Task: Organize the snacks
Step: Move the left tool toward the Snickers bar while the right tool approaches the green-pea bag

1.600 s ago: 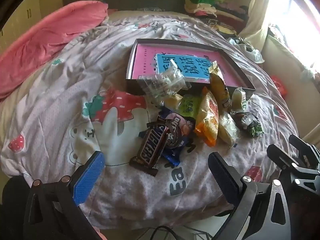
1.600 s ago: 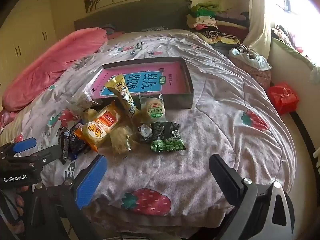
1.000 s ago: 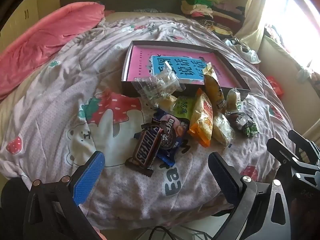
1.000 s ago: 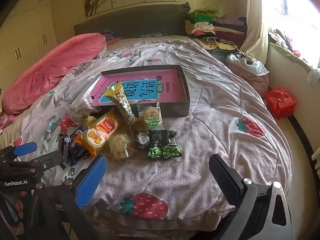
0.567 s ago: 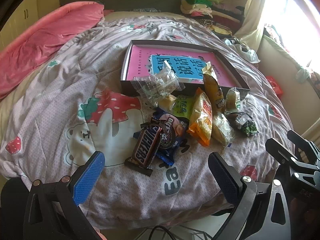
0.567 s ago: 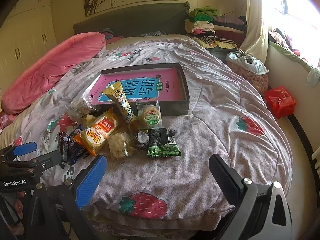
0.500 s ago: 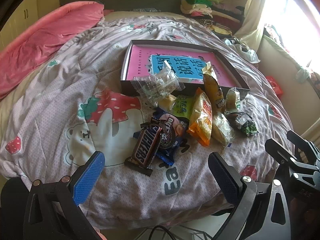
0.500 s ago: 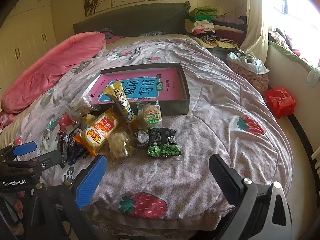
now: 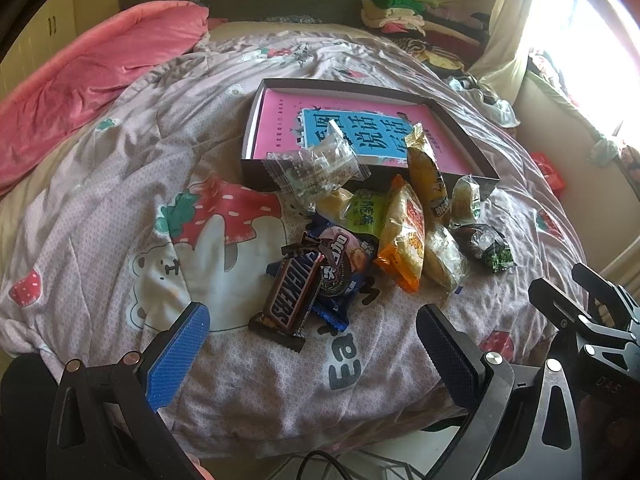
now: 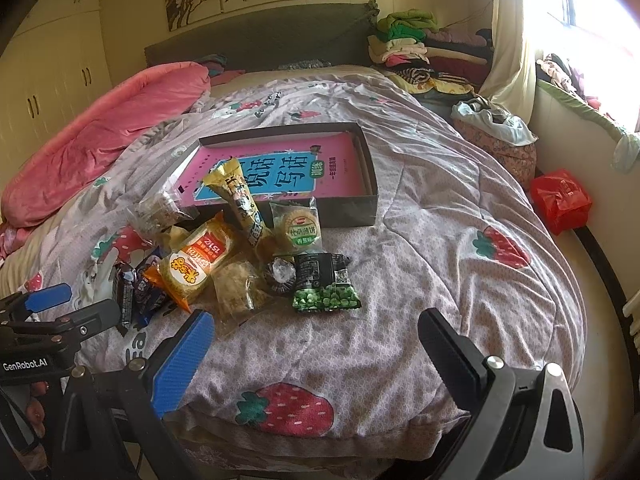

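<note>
Bare quilt [image 10: 440,264] lies open from 1 to 5 o'clock of the snack pile [image 10: 240,256]; nothing stands on it in the right wrist view. At 12 o'clock the dark-walled box [image 10: 352,210] blocks the way, its near wall touching the pile. Left wrist view: open quilt at 9 o'clock of the Snickers bar [image 9: 292,292]. Left gripper [image 9: 312,340] and right gripper [image 10: 316,340] both gape wide, nothing between the fingers.
</note>
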Tool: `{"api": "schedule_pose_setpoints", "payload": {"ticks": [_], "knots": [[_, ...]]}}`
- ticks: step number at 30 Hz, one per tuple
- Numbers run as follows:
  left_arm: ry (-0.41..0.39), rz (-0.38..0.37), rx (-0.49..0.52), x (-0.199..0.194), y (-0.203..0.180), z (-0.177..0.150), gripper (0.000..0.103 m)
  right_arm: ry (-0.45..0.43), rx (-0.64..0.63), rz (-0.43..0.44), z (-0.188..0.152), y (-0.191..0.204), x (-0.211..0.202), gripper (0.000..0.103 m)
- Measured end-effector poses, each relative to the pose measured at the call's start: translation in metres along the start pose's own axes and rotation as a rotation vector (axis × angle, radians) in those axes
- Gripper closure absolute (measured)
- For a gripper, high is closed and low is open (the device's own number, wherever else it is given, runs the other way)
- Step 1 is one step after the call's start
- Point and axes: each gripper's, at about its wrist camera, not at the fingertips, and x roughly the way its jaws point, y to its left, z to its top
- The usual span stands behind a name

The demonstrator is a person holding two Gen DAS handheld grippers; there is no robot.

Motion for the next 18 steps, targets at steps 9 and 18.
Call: {"api": "schedule_pose_setpoints", "payload": {"ticks": [9,18], "knots": [[0.001,0.000,-0.001,0.0008,0.0001,-0.0008,0.000,0.012,0.005,0.001,-0.0021,-0.0001,0.0032,0.000],[0.015,-0.003,-0.014,0.0045,0.0031,-0.0026,0.000,0.019,0.015,0.005,0.0000,-0.0025,0.0068,0.000]]}}
